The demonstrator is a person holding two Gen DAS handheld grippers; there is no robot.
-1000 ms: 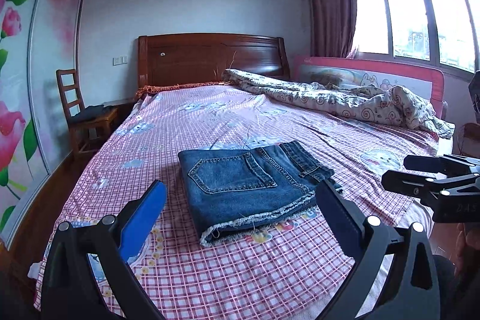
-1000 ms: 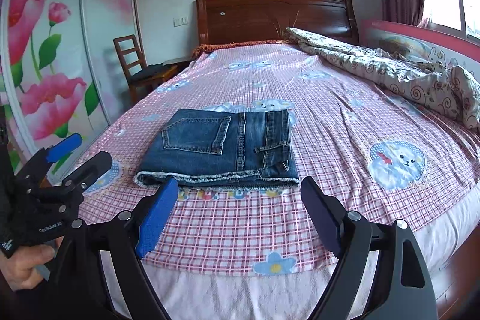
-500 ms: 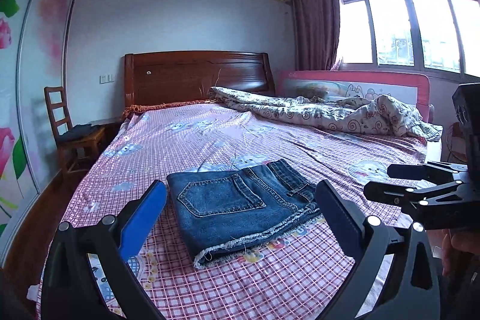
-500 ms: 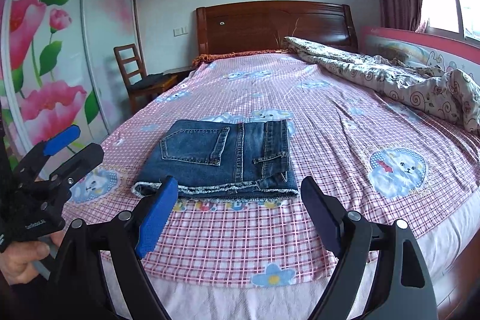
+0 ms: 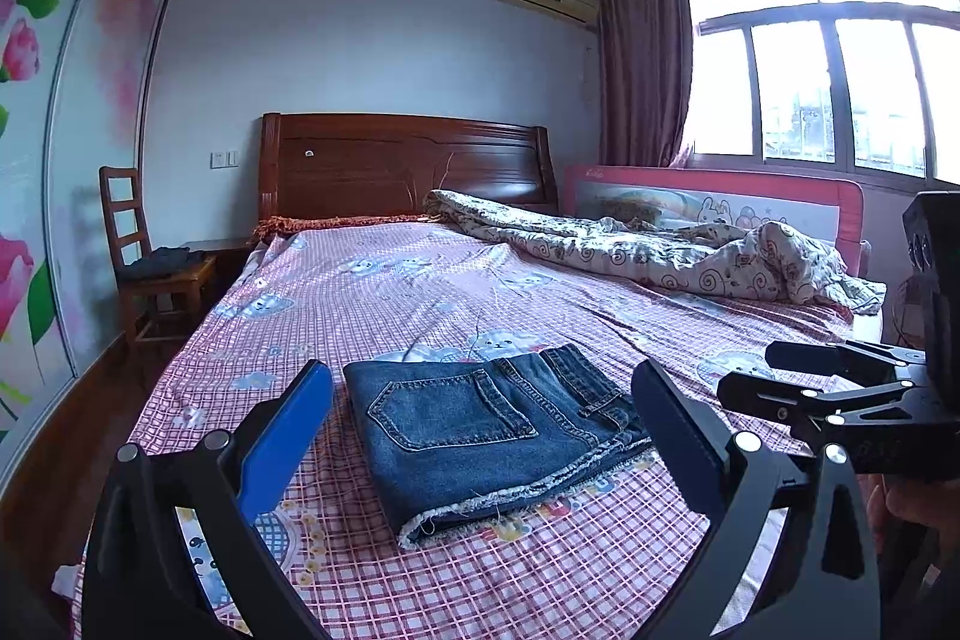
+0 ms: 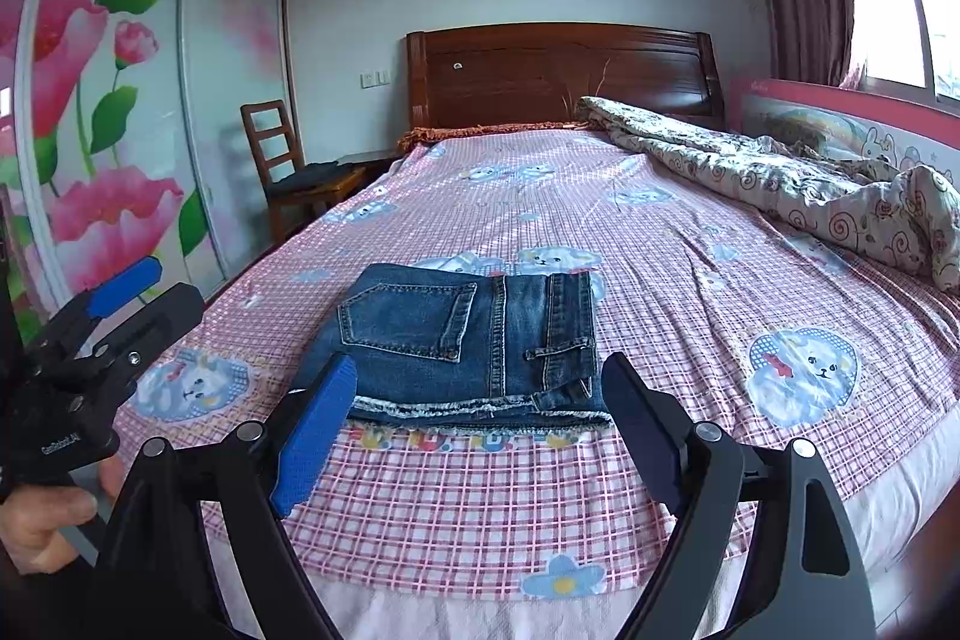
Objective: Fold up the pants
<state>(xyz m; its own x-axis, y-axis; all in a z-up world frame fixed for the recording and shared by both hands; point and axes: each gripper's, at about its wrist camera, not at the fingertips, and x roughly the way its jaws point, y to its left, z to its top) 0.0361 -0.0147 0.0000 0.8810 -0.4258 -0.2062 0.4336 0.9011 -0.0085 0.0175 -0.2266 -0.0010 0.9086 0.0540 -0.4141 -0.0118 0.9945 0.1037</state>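
Observation:
Folded blue denim pants lie flat on the pink checked bed sheet, back pocket up, frayed hems toward the near edge. My left gripper hangs open just short of the pants, its blue and black fingers apart and touching nothing. In the right wrist view the pants lie straight ahead, and my right gripper is open in front of their hem, holding nothing. A hand holds the left gripper off the bed's left side. The right gripper shows at the right edge of the left wrist view.
A crumpled patterned quilt lies along the bed's right side by a pink bed rail. The wooden headboard stands at the far end. A wooden chair and flowered wardrobe doors flank the left.
The left gripper has tilted upward, so the pants sit lower in its view. Both grippers stay open. The pants have not moved on the bed.

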